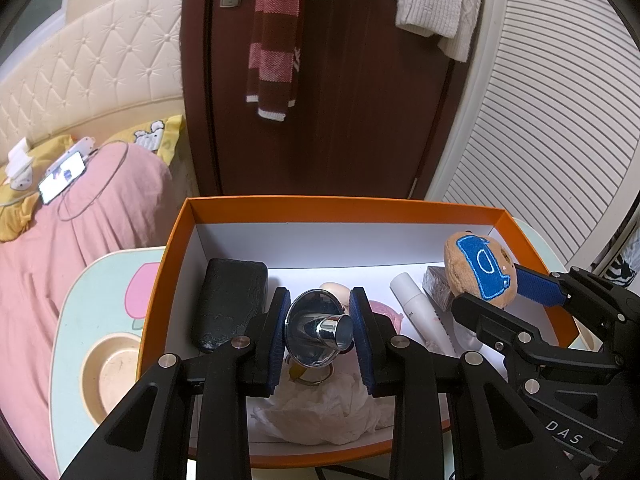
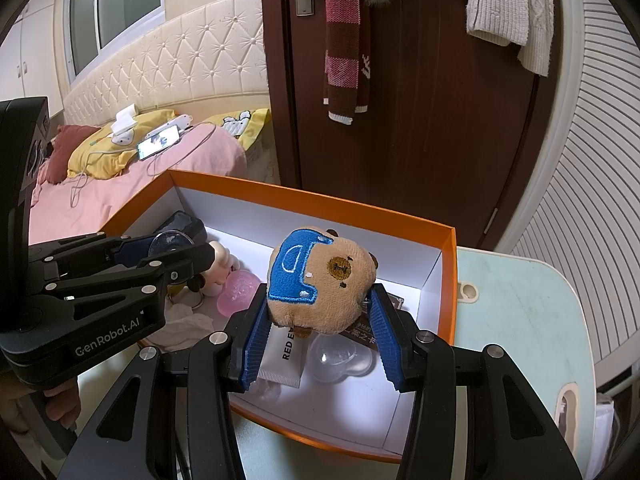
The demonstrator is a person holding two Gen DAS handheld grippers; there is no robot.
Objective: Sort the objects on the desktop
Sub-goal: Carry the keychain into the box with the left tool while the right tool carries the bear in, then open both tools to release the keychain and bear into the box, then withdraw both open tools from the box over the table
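Observation:
An orange box [image 1: 340, 205] with a white inside stands on the small table; it also shows in the right wrist view [image 2: 448, 280]. My left gripper [image 1: 320, 320] is shut on a shiny metal funnel [image 1: 316, 330] and holds it over the box's left half. My right gripper [image 2: 320, 316] is shut on a brown plush toy with a blue patch [image 2: 320, 280] and holds it over the box's right half; the toy also shows in the left wrist view [image 1: 480, 270]. In the box lie a black case [image 1: 230, 304], a white tube [image 1: 416, 306], crumpled tissue [image 1: 320, 408] and a pink ball [image 2: 238, 292].
The pale green table [image 2: 520, 320] carries the box and has a beige bowl recess [image 1: 114, 376] at its left. A bed with a pink cover [image 1: 80, 220] and a lit phone [image 1: 62, 176] lies to the left. A dark door [image 1: 340, 100] with a hanging scarf stands behind.

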